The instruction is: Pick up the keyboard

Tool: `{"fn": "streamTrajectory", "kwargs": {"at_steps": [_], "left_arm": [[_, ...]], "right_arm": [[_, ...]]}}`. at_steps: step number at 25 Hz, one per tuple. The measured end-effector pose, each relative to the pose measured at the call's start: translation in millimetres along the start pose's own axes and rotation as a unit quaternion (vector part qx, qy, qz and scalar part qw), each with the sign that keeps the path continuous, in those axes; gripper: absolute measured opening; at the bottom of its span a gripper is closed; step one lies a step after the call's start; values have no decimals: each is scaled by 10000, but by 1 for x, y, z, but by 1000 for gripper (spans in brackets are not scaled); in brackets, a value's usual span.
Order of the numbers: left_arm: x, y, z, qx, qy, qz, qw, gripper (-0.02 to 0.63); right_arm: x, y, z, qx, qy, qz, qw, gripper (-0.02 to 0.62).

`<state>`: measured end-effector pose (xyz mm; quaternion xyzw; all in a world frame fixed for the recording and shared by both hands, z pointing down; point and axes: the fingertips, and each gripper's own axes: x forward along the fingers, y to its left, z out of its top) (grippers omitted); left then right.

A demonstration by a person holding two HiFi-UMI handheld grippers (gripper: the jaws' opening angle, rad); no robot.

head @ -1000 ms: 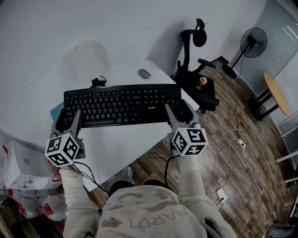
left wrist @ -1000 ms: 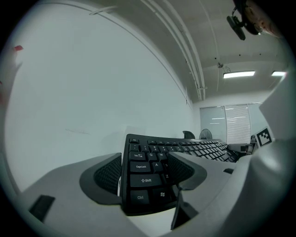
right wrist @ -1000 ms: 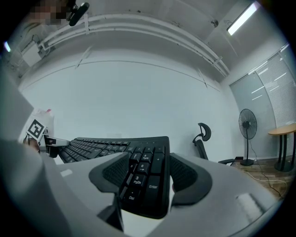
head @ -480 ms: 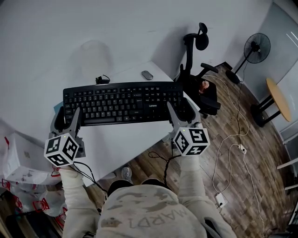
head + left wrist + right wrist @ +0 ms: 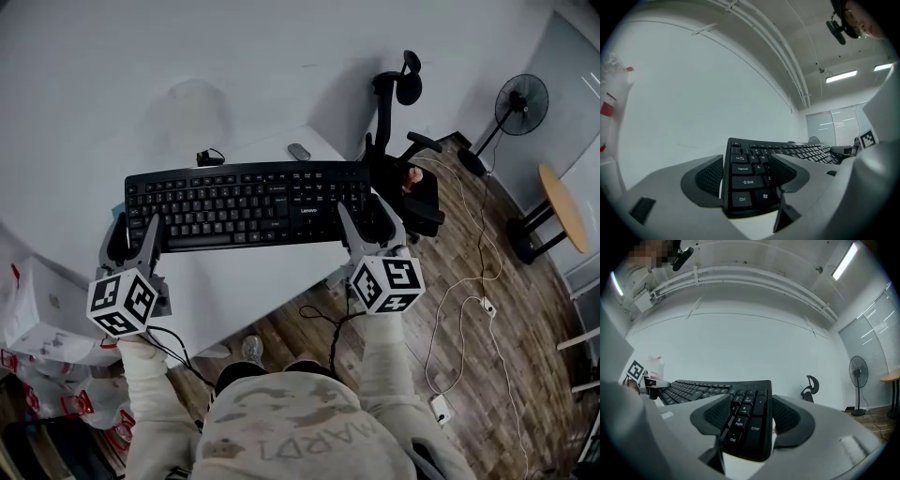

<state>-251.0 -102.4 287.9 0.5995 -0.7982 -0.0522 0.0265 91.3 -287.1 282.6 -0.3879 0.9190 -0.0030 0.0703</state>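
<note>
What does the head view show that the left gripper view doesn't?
Only the head view shows the mouse on the table beyond the keyboard, the office chair and the wooden floor. Only the left gripper view shows the ceiling lights and key labels you can read, such as Shift and Ctrl. Both show the black keyboard, with the left gripper holding its left end between its fingers.

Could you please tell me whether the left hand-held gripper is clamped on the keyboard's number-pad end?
No, the left hand-held gripper has its jaws closed on the keyboard end bearing Ctrl, Shift and Caps Lock.
</note>
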Motion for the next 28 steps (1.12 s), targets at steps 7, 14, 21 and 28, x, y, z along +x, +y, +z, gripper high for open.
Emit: {"fn": "streamTrajectory", "kwargs": {"at_steps": [7, 14, 21, 28], "left_arm": [[-5, -3, 4, 16, -36, 80, 10000, 319], [-7, -3, 5, -2, -42, 109, 9999, 319], [-6, -3, 4, -30, -48, 90, 9999, 319], [-6, -4, 5, -12, -46, 80, 10000, 319]], "right_arm": [[1, -1, 3, 19, -21, 70, 10000, 279], [1, -1, 4, 2, -38, 98, 9999, 279], [0, 0, 5, -26, -53, 84, 9999, 279], [-2, -1, 5, -30, -73, 59, 10000, 278]]}}
